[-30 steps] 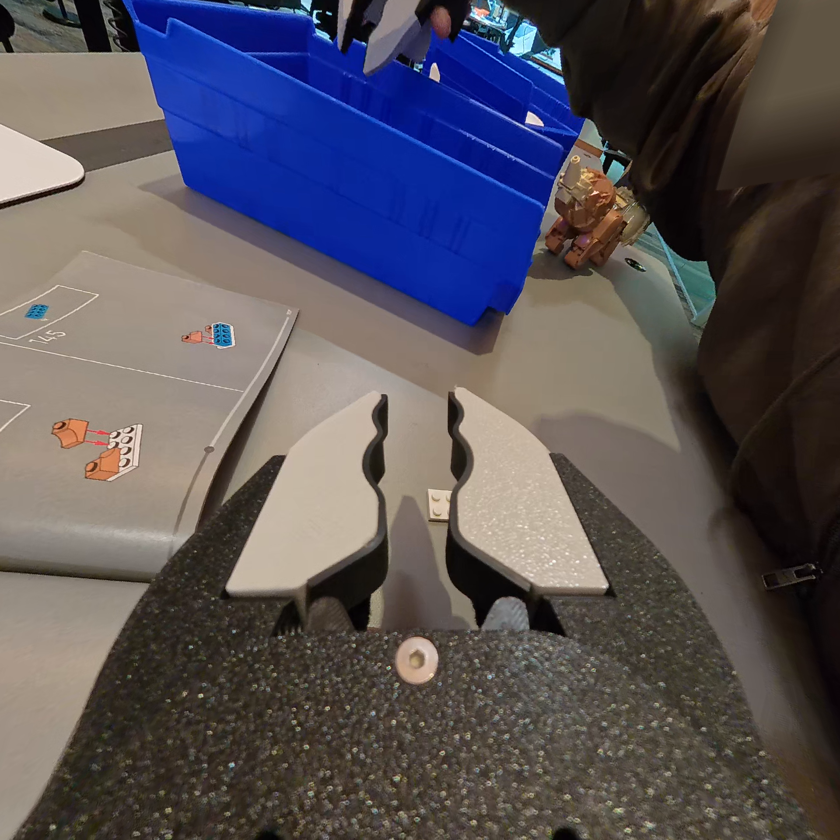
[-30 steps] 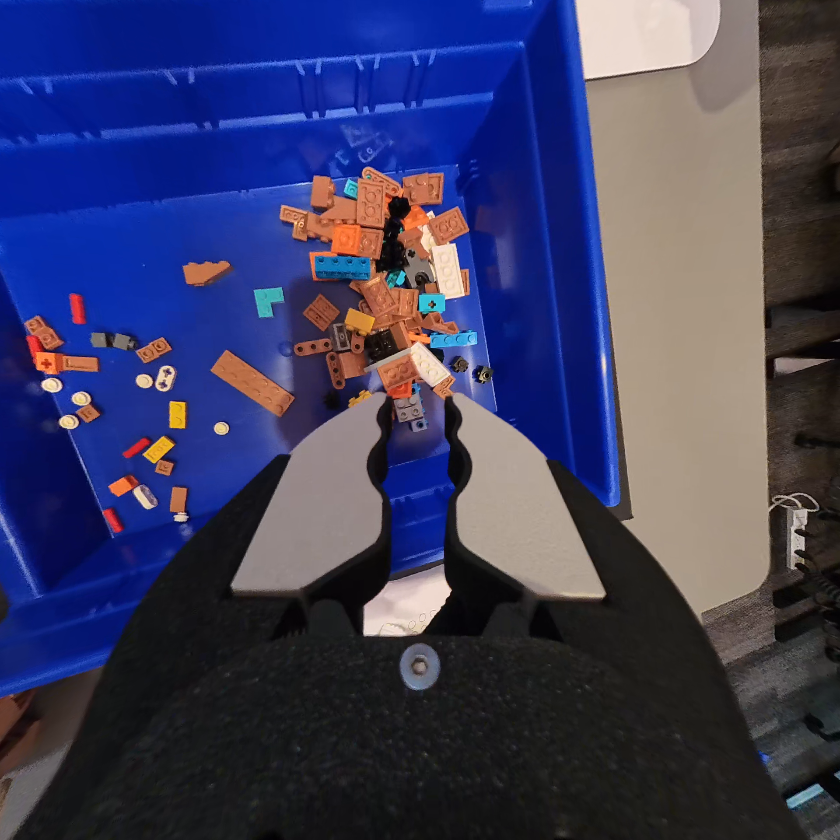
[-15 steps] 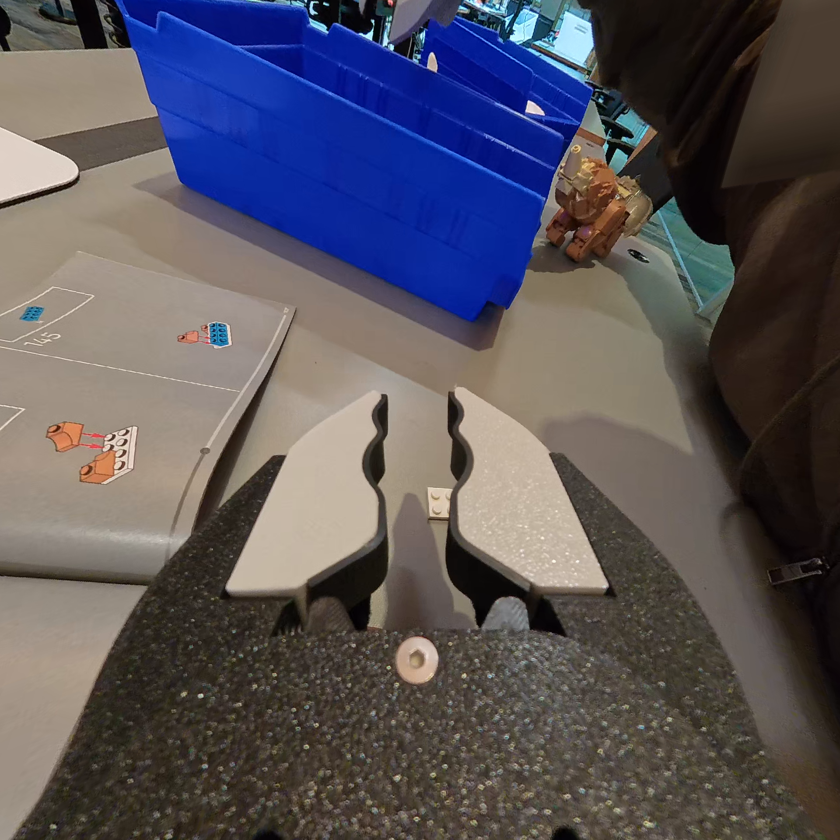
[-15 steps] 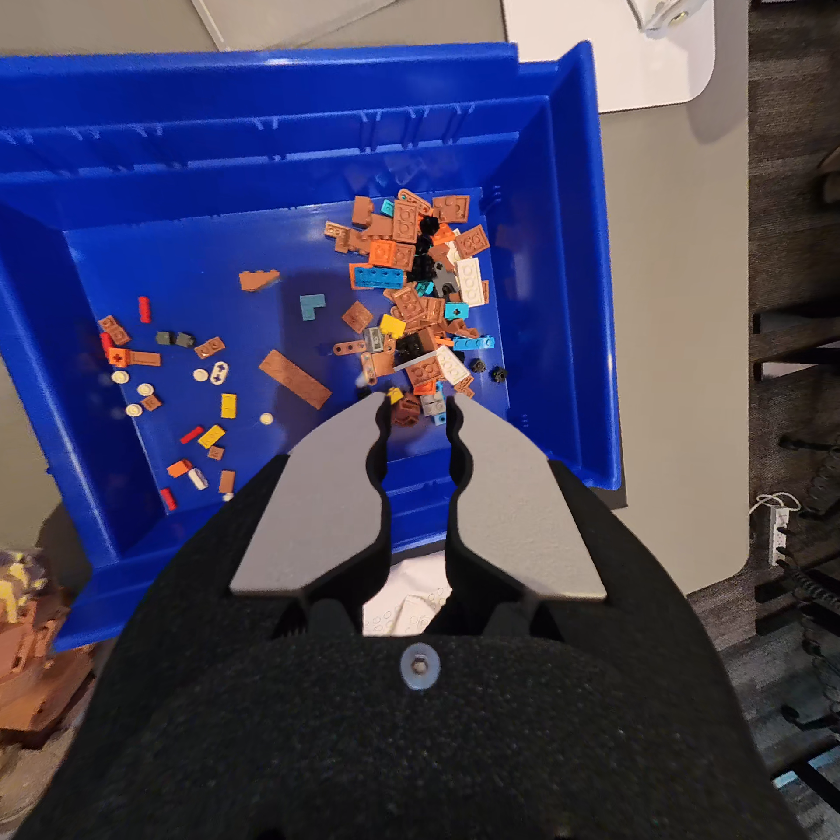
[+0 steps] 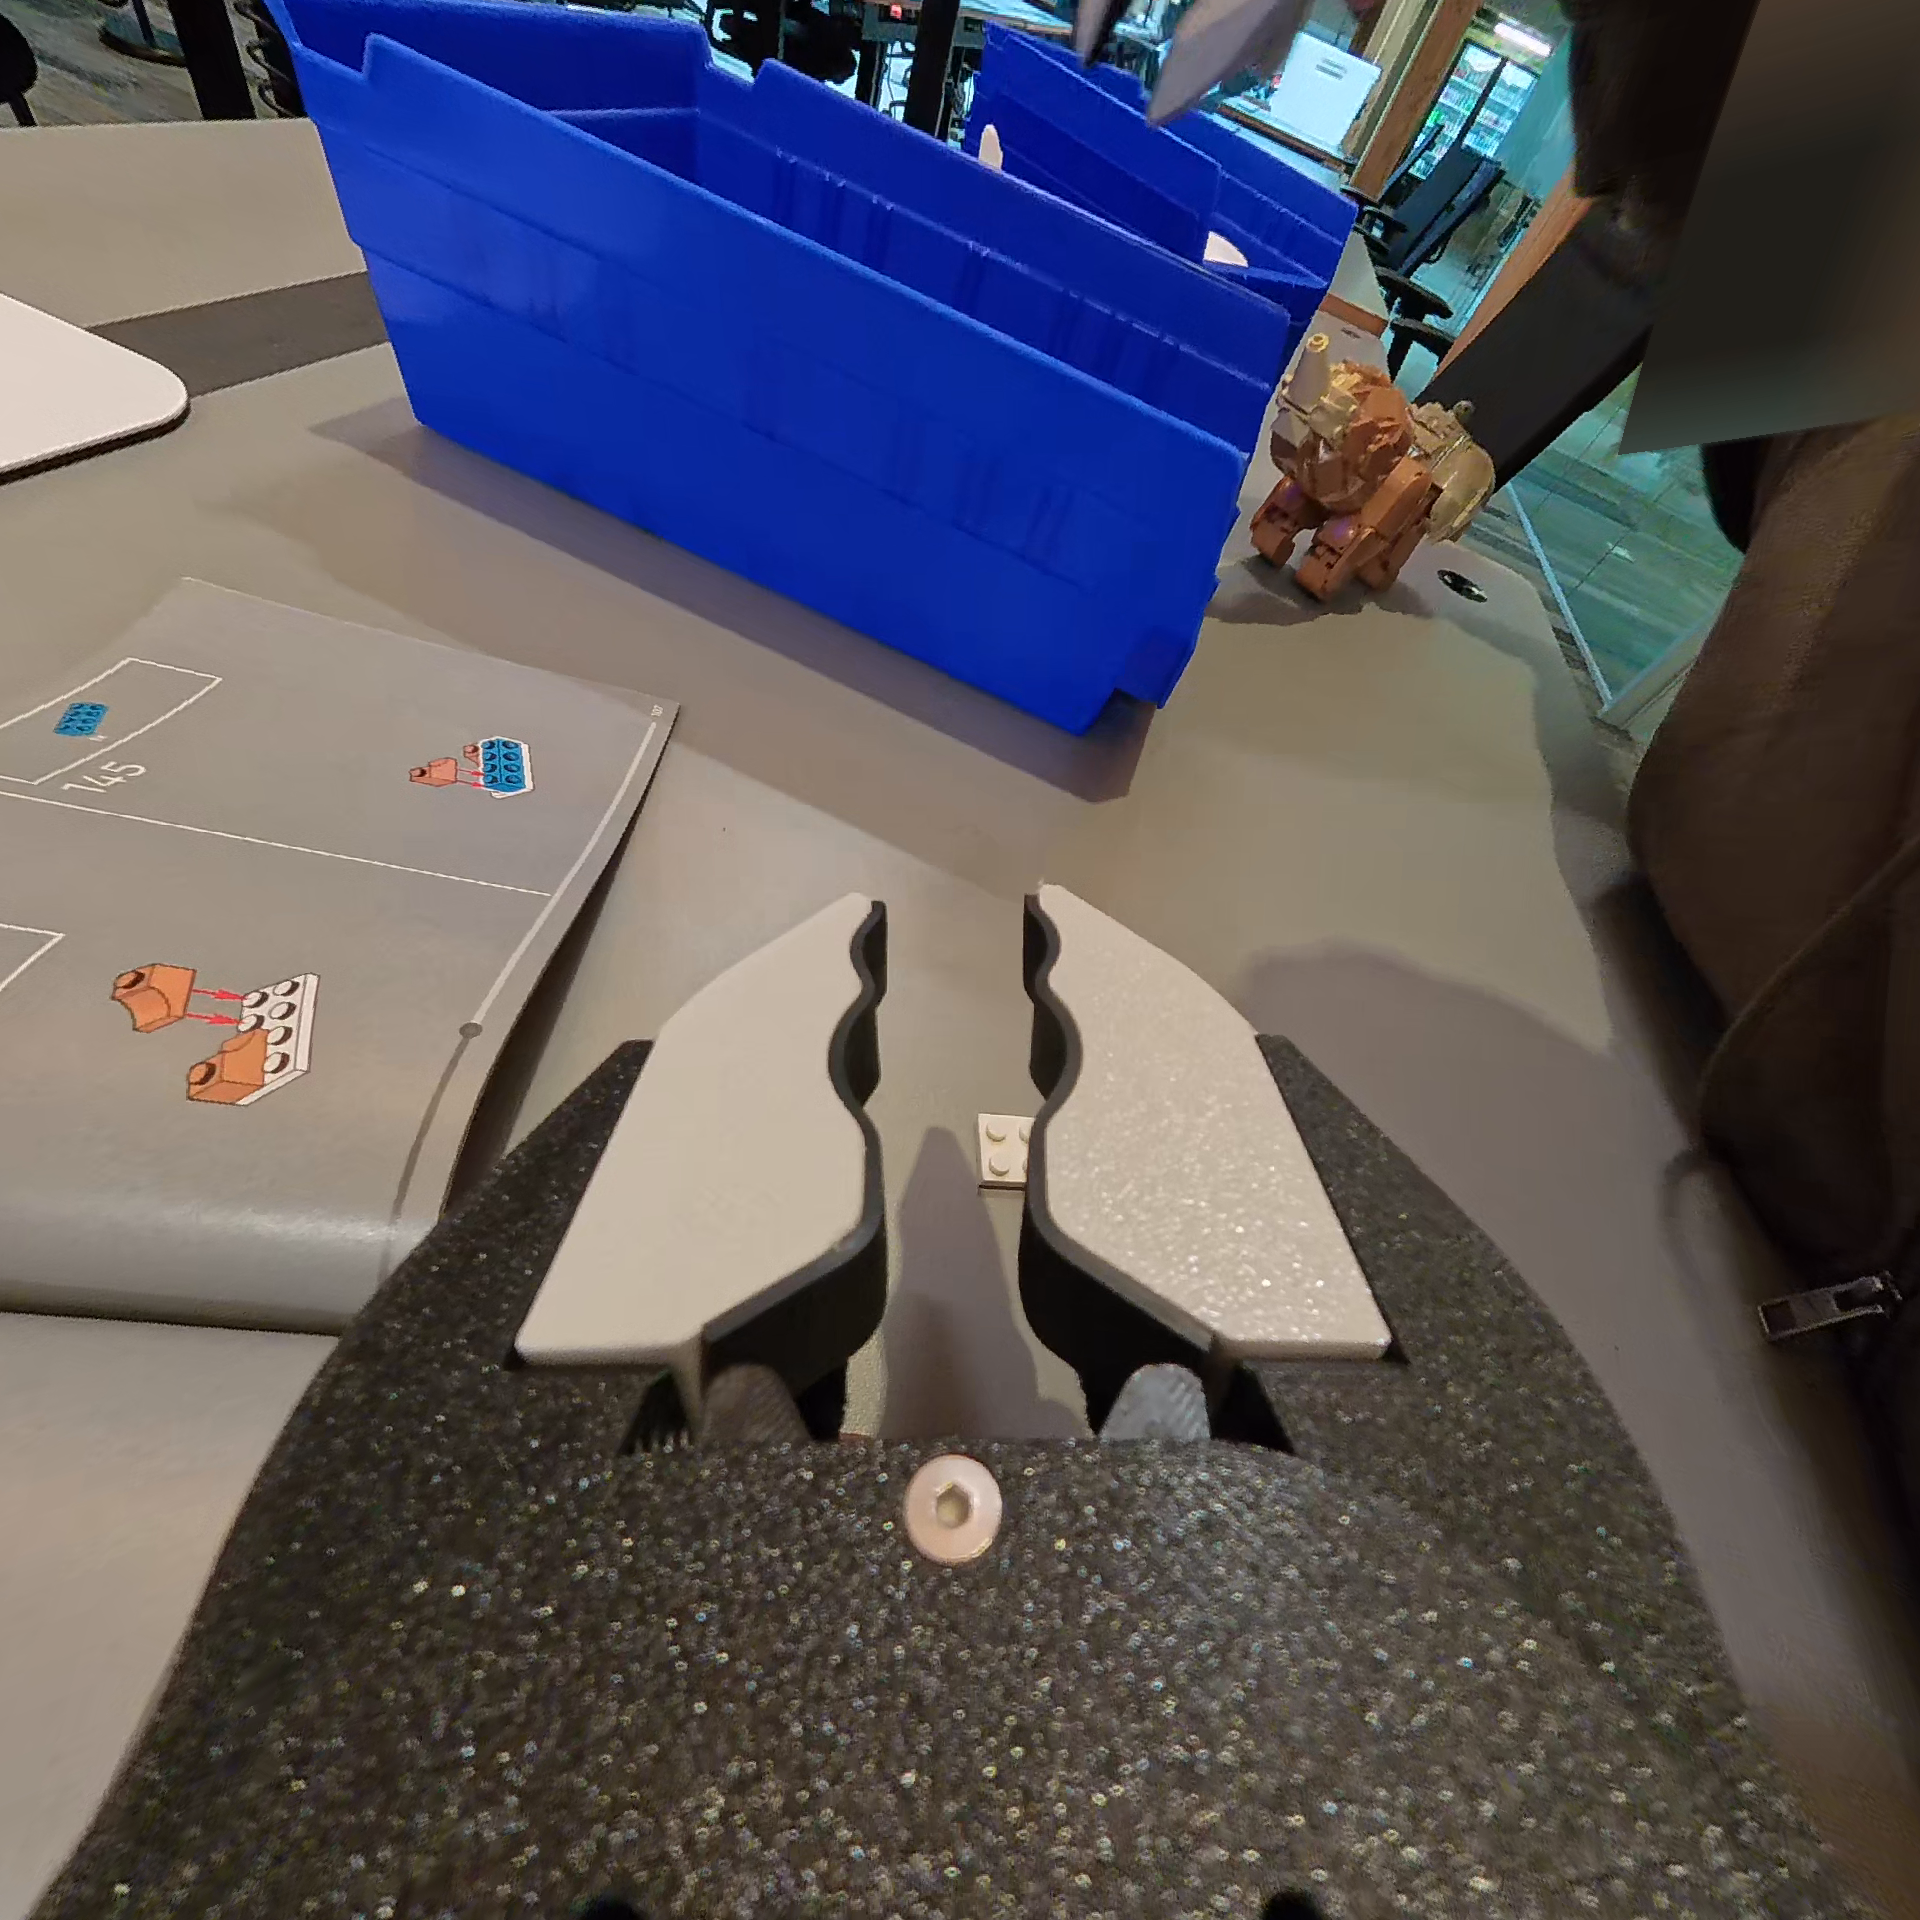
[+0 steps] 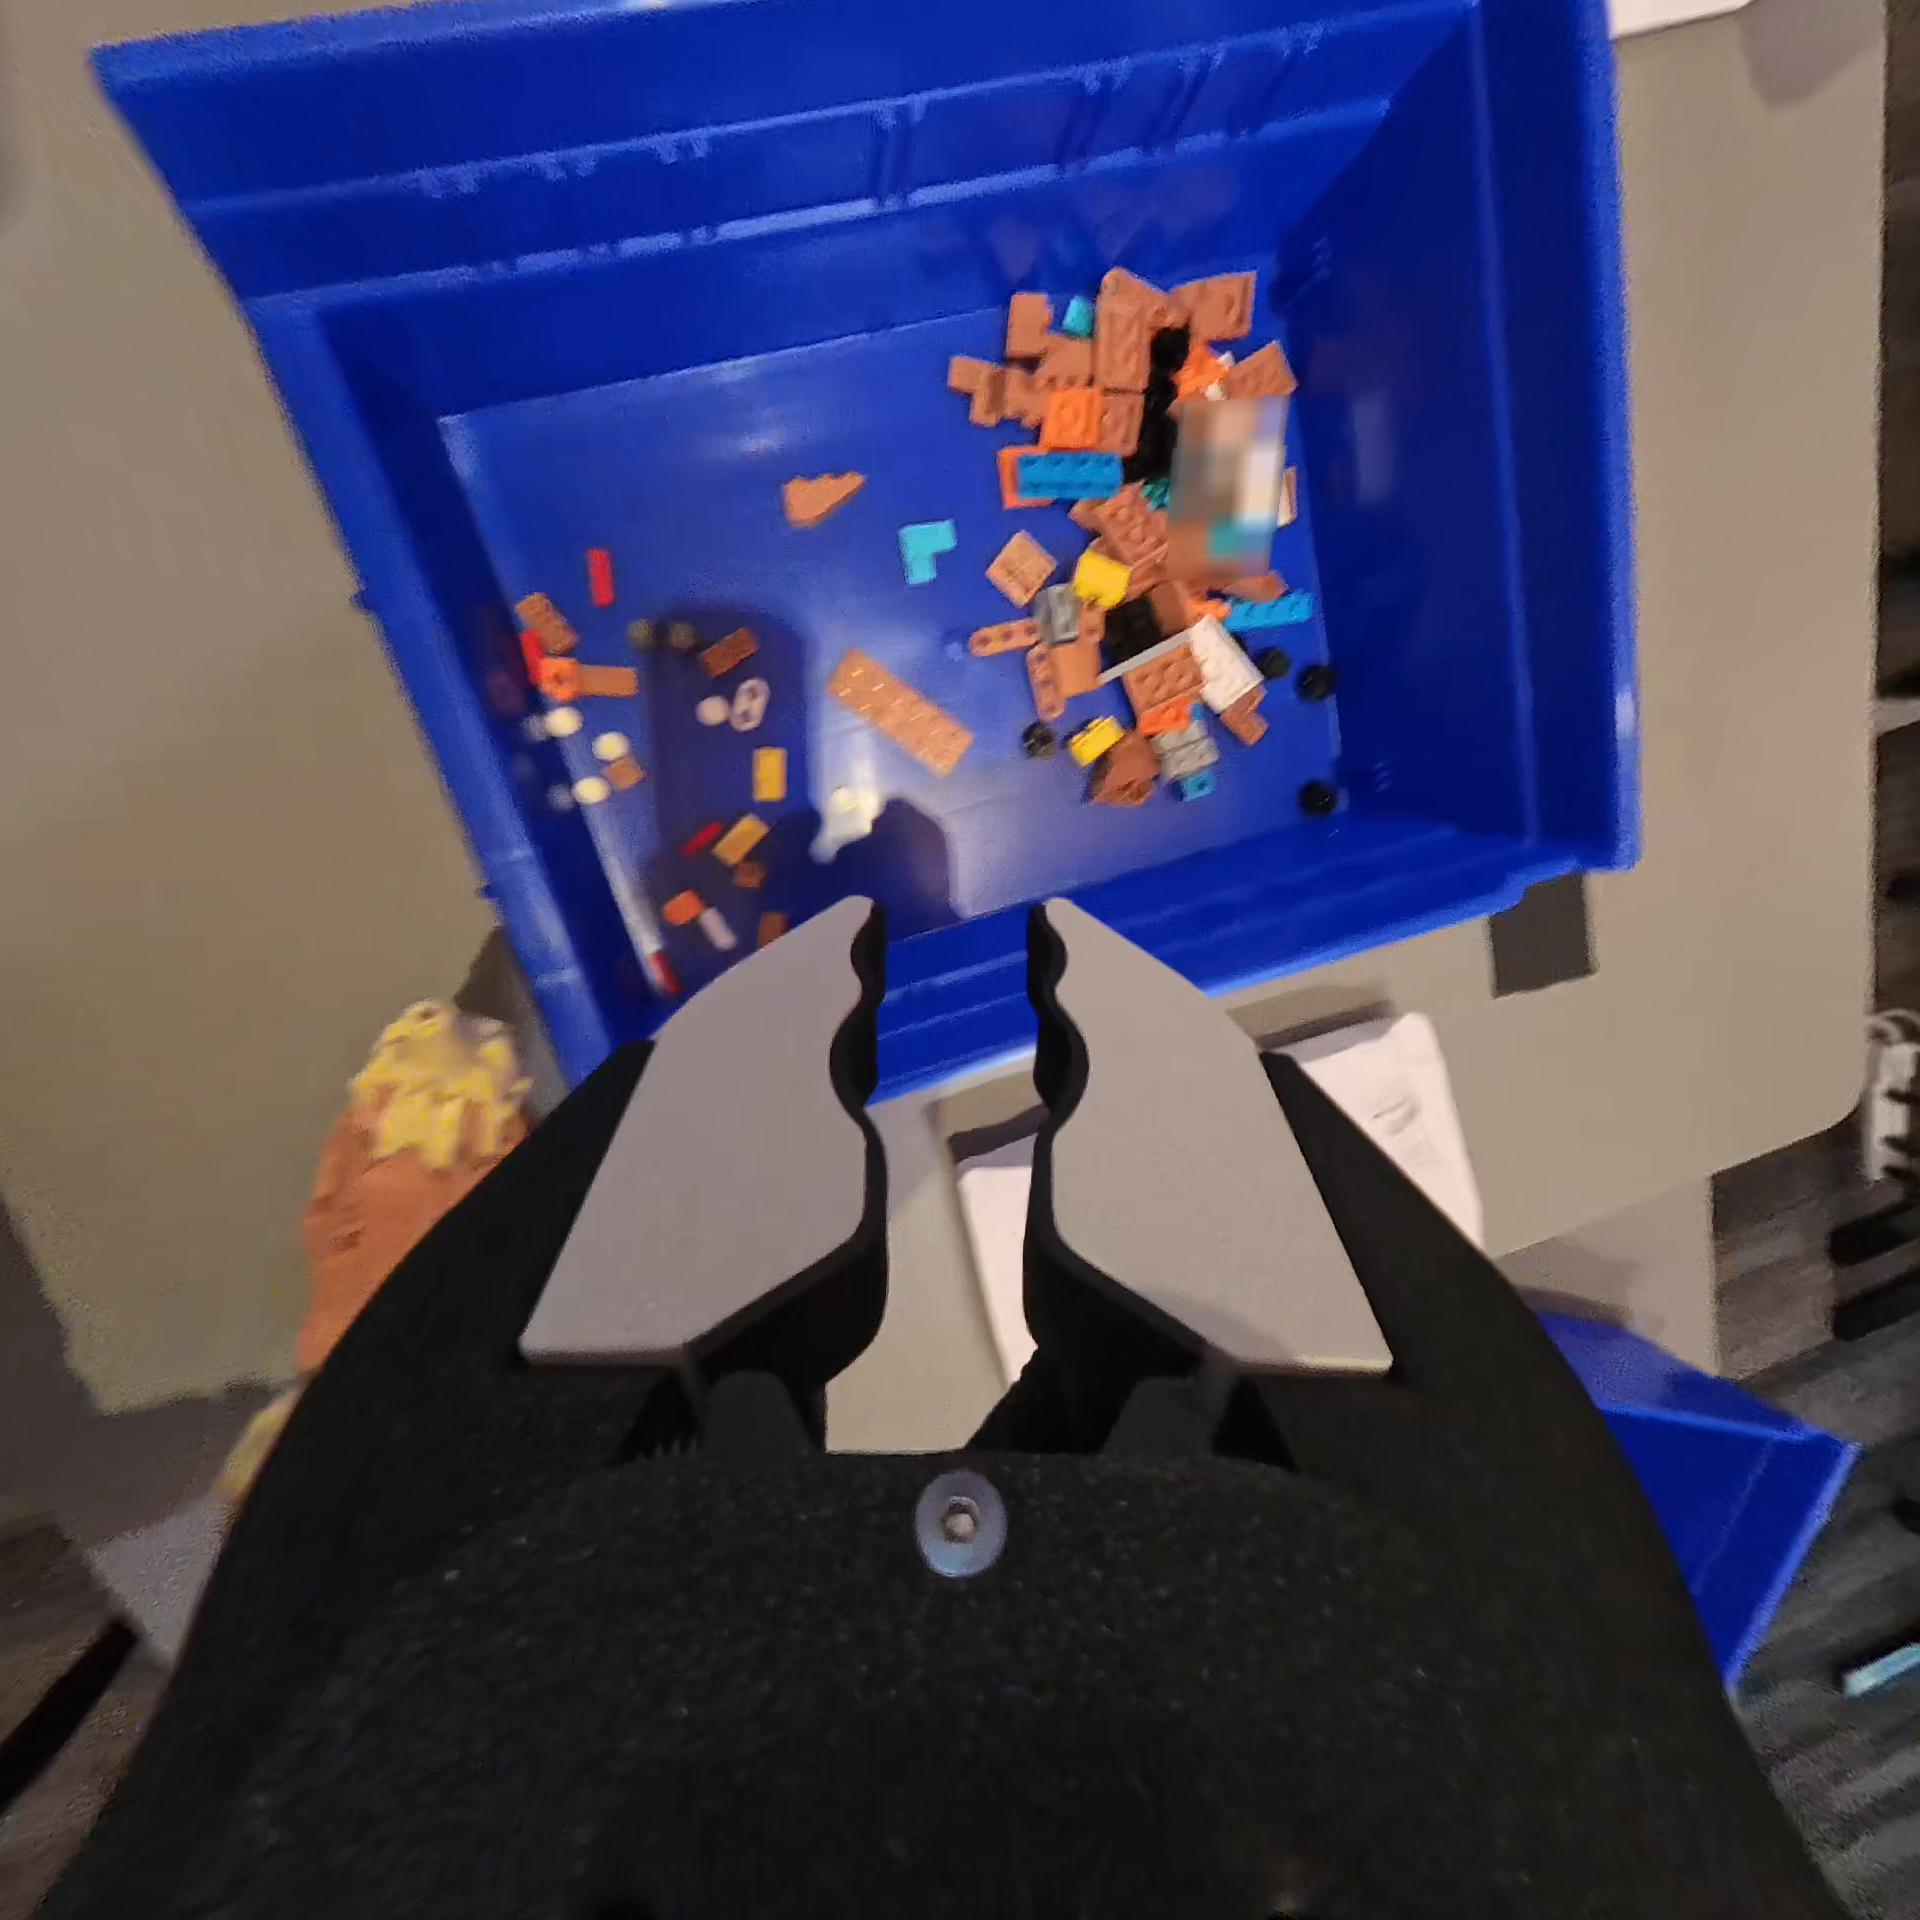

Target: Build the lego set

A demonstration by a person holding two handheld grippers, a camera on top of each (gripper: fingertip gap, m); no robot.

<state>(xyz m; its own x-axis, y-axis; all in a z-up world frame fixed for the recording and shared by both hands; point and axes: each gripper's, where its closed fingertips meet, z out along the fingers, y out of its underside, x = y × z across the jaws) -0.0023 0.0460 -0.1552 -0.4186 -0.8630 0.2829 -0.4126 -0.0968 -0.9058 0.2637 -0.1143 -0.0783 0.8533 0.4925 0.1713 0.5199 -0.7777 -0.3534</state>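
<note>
My left gripper [image 5: 954, 914] is open and empty, low over the grey table. A small white plate [image 5: 1004, 1146] lies on the table under it, partly hidden by the right finger. The open instruction booklet [image 5: 260, 914] lies to its left. My right gripper [image 6: 954, 920] is open and empty, high above the near wall of a blue bin [image 6: 727, 260]. The bin holds several loose bricks [image 6: 1143, 540], mostly brown and orange. The brown built model [image 5: 1361, 478] stands right of the bin; it also shows blurred in the right wrist view [image 6: 405, 1164]. The right gripper's tips [image 5: 1195, 52] show above the bins.
More blue bins [image 5: 1143, 177] stand behind the first one. A person's dark jacket [image 5: 1808, 831] fills the right side. A white pad [image 5: 62, 395] lies at the far left. White paper [image 6: 1392, 1132] lies near the bin, and another blue bin [image 6: 1745, 1496] sits lower right. One gripper's finger ends stand about 35 cm off the other's. About 6 cm separates my left fingertips from the small white plate [image 5: 1004, 1146].
My right gripper has risen and pulled back from the brick pile, so the whole bin now shows. It stays open and empty. My left gripper has barely moved.
</note>
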